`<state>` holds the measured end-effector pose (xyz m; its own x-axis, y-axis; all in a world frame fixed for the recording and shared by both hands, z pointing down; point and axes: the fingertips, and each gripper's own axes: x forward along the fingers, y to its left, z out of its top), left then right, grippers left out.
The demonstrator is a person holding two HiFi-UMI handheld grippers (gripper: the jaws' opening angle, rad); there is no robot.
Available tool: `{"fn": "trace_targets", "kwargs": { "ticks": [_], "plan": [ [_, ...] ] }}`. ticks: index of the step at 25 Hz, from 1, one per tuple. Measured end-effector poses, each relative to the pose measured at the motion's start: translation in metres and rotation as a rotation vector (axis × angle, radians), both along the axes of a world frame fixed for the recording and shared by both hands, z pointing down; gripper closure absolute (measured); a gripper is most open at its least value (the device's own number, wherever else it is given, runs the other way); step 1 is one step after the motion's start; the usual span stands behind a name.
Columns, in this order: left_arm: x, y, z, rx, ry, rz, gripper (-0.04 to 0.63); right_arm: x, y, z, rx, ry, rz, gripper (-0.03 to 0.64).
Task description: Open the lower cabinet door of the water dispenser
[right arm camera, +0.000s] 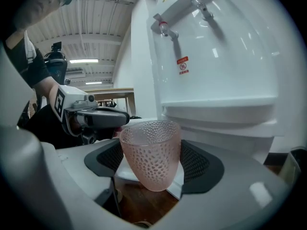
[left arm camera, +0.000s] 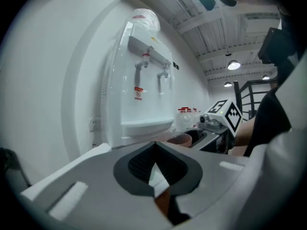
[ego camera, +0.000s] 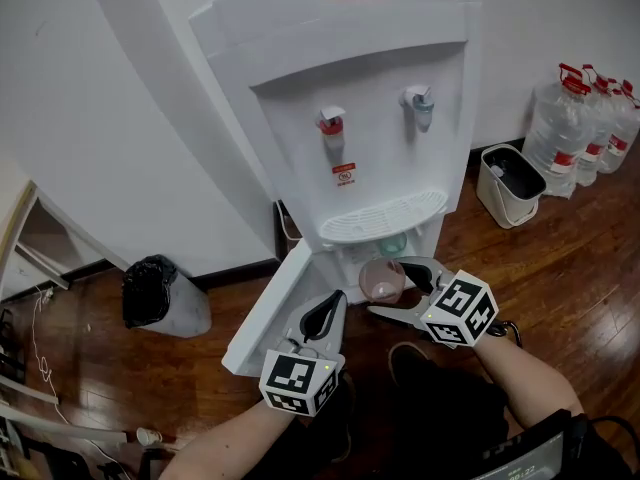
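Note:
The white water dispenser [ego camera: 350,118] stands against the wall, with a red tap and a blue tap above its drip tray. Its lower cabinet door [ego camera: 270,308] hangs swung out to the left, and something pale green shows inside the cabinet [ego camera: 392,245]. My right gripper [ego camera: 395,286] is shut on a pink dimpled cup [ego camera: 382,279], upright in front of the cabinet opening. The right gripper view shows the cup [right arm camera: 151,152] pressed between both pads. My left gripper [ego camera: 335,303] is shut and holds nothing, just right of the door's edge; its closed jaws [left arm camera: 154,145] point at the dispenser [left arm camera: 139,95].
A bin lined with a black bag [ego camera: 160,293] sits left of the door on the wooden floor. A white bucket [ego camera: 508,183] and several large water bottles [ego camera: 590,118] stand to the right by the wall. A shelf frame and cable [ego camera: 40,318] are at far left.

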<state>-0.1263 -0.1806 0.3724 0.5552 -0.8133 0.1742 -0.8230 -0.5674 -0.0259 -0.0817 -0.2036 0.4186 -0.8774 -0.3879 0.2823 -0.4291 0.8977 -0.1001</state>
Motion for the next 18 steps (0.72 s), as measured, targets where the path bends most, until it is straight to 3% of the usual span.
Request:
{"fn": "trace_targets", "kwargs": {
  "ticks": [5,18],
  "plan": [
    [-0.014,-0.023,0.031,-0.010,0.035,-0.105,0.614,0.000,-0.009,0.029,-0.007,0.013,0.019,0.245],
    [-0.025,-0.040,0.095,-0.084,0.078,-0.189,0.609,-0.005,-0.021,0.072,-0.008,0.007,0.071,0.245]
  ]
}}
